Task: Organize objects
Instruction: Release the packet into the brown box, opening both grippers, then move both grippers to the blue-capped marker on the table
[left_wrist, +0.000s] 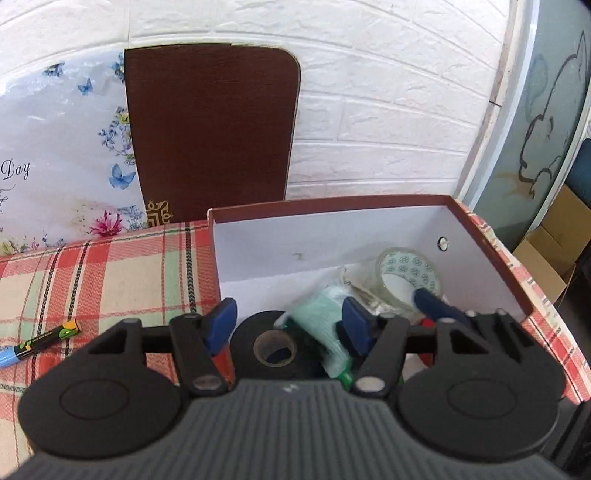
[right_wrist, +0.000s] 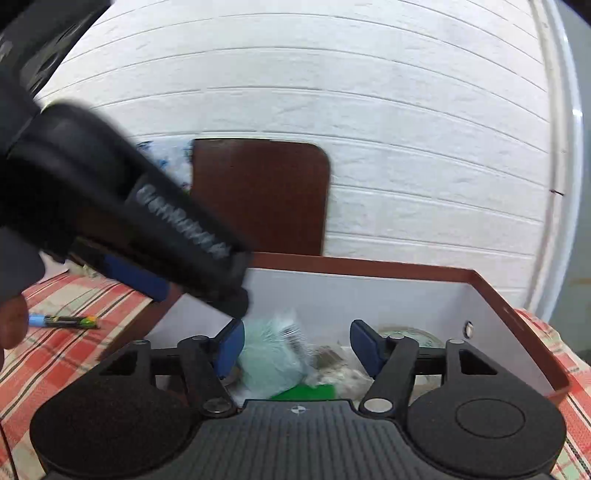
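Observation:
An open box with a brown rim (left_wrist: 332, 203) and white inside stands on a checked cloth (left_wrist: 110, 273). In it lie a black tape roll (left_wrist: 273, 343), a clear tape roll (left_wrist: 406, 273) and a blurred pale green packet (left_wrist: 321, 317). My left gripper (left_wrist: 291, 321) hangs over the box's near left part, open; the packet lies by its right pad, not pinched. My right gripper (right_wrist: 295, 347) is open above the same packet (right_wrist: 273, 354). The left tool's black body (right_wrist: 110, 192) crosses the right wrist view. A blue and black marker (left_wrist: 40, 343) lies on the cloth, left of the box.
A dark brown board (left_wrist: 210, 136) leans on the white brick wall behind the box, beside a floral sheet (left_wrist: 55, 147). A cardboard carton (left_wrist: 550, 254) sits low beyond the table's right edge. Part of a hand (right_wrist: 11, 325) shows at the left.

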